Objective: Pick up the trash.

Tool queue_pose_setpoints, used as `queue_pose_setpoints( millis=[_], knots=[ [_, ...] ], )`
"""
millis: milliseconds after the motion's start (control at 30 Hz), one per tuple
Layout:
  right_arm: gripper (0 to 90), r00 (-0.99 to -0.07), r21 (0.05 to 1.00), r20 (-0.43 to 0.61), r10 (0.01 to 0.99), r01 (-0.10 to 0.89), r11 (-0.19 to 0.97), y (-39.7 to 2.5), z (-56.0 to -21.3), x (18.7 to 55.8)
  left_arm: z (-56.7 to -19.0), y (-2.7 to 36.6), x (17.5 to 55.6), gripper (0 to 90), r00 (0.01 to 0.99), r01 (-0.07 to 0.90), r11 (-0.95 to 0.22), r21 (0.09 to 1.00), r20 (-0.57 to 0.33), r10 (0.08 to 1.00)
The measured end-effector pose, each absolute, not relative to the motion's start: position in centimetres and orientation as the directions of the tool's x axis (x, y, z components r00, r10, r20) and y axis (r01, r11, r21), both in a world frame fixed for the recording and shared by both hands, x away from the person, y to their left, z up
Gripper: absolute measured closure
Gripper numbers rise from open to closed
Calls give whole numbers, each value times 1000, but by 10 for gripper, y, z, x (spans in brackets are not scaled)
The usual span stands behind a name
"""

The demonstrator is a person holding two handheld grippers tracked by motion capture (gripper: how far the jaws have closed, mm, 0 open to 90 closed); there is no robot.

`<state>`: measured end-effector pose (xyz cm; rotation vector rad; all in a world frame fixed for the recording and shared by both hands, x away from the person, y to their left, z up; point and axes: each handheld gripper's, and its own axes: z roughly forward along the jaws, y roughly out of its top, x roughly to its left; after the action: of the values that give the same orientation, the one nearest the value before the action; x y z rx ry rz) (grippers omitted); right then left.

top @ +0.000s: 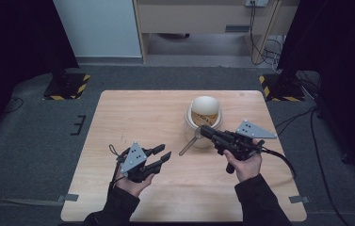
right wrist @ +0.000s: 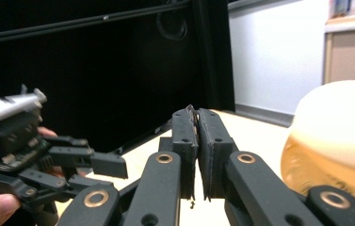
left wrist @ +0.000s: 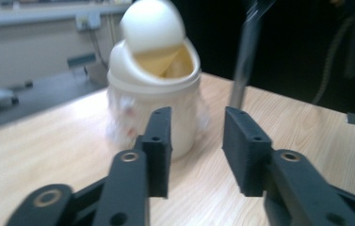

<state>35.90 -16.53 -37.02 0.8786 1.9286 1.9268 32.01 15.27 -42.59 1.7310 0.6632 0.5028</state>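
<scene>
wooden table [top: 133,117]: right gripper [top: 206,132] pinches a spoon [top: 190,142] beside the swing-lid bin [top: 203,120], probably to tip it in; left gripper [top: 163,154] spread, idle

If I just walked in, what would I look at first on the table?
Probably the little cream bin with a tipped swing lid, standing alone toward the far side of the wooden table. Next, the right gripper, beside the bin, pinching a thin grey stick that slants down toward the table. The left gripper hangs open nearer the person.
</scene>
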Motion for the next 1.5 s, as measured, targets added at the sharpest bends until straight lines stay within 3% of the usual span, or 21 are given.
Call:
queue_pose_setpoints(
  millis=[133, 233, 367, 733, 933, 1500],
  knots=[
    [866, -767, 976, 208, 607, 200, -82, -174, -364, 360, -436, 170, 326, 557, 718, 238, -181, 954, -48, 694],
    [866, -750, 980, 195, 632, 171, -100, -185, -355, 361, -442, 182, 329, 453, 694, 289, -188, 939, -70, 716],
    [866, -727, 983, 184, 661, 141, -118, -196, -348, 364, -459, 200, 334, 390, 667, 369, -202, 907, -107, 737],
    [866, -671, 990, 144, 727, 90, -113, -214, -335, 373, -487, 224, 344, 232, 617, 511, -273, 815, -127, 777],
    [866, -637, 996, 94, 765, 59, -73, -215, -331, 382, -501, 231, 352, 234, 601, 564, -291, 773, -142, 786],
    [866, -564, 997, -49, 824, 22, 75, -192, -343, 406, -506, 229, 359, 233, 605, 571, -318, 757, -126, 786]
  ],
)
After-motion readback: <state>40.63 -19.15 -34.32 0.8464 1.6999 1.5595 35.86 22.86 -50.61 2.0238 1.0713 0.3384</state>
